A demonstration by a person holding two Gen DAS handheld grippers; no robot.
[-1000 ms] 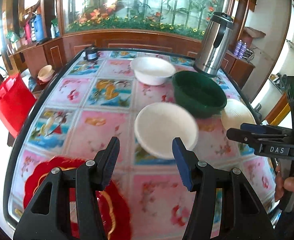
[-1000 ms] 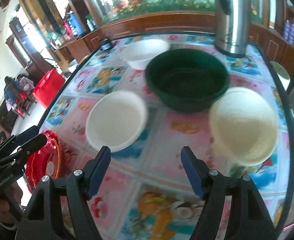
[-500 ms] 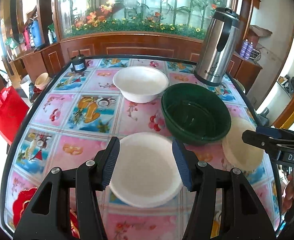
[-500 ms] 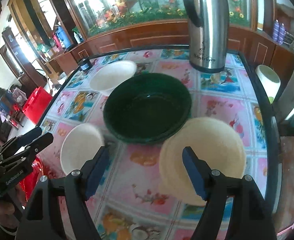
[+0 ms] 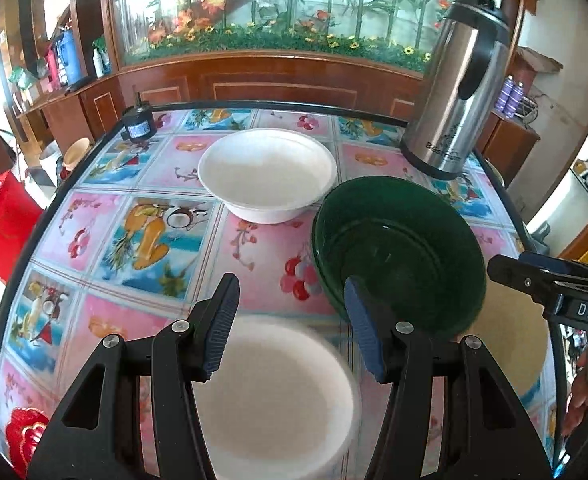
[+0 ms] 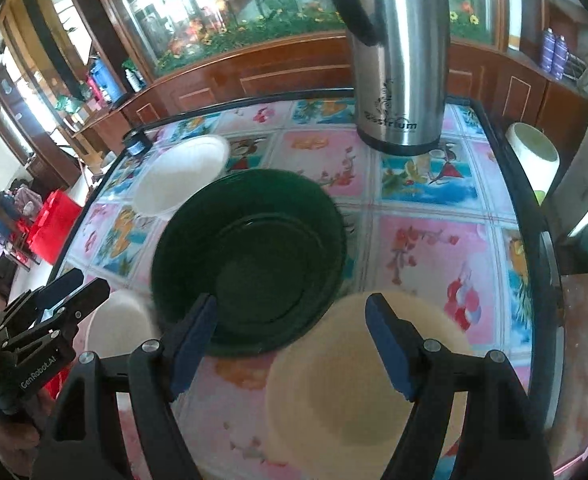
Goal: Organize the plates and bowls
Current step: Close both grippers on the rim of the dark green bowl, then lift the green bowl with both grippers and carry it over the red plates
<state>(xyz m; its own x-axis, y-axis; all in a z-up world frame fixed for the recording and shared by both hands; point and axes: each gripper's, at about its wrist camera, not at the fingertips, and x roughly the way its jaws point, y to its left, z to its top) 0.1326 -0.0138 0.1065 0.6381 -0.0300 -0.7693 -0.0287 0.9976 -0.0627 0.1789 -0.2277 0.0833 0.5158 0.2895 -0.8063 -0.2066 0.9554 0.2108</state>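
Left wrist view: the left tool [image 5: 292, 318] has its jaws apart and empty, with the white plate [image 5: 278, 396] just below them. The right tool [image 6: 292, 338] (also apart, empty) is over the cream plate [image 6: 357, 392]. Go down slowly and pinch each rim.

We have two fisheye views, each mounted behind a gripper and angled steeply down at the table [image 5: 146, 216]. The left wrist view looks past the left gripper [image 5: 290, 320], close above a white plate [image 5: 278, 400]. The right wrist view looks past the right gripper [image 6: 292, 344], close above a cream plate [image 6: 353, 392]. Both share the green bowl [image 5: 401, 252], the white bowl [image 5: 268, 174], the flask [image 6: 397, 60], and each other's gripper at the frame edge.
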